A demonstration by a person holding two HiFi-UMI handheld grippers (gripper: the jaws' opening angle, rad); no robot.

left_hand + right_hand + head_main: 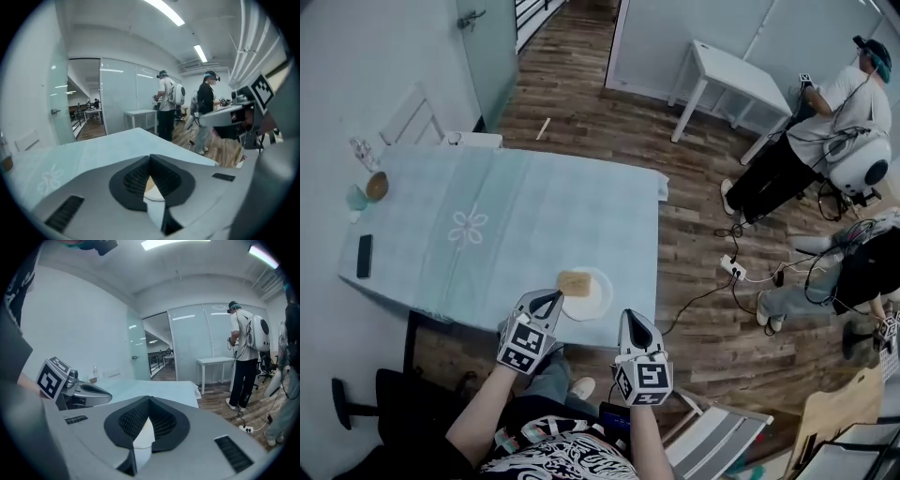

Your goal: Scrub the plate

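No scrubbing under way here, and this looks like the approach to it. The left gripper (549, 300) hovers by the plate's (600, 302) near-left rim with its jaws pressed together on nothing; its own view shows the tips meeting and a sliver of plate and sponge below. The right gripper (631, 321) hangs just right of the plate, its jaws likewise together and empty. The plate sits at the near edge of the pale blue-clothed table (487, 244). It is small, round and white, with a tan rectangular sponge (575, 283) lying flat towards its left side. Next, most likely, one gripper has to open and come down on the sponge while the other steadies the rim.
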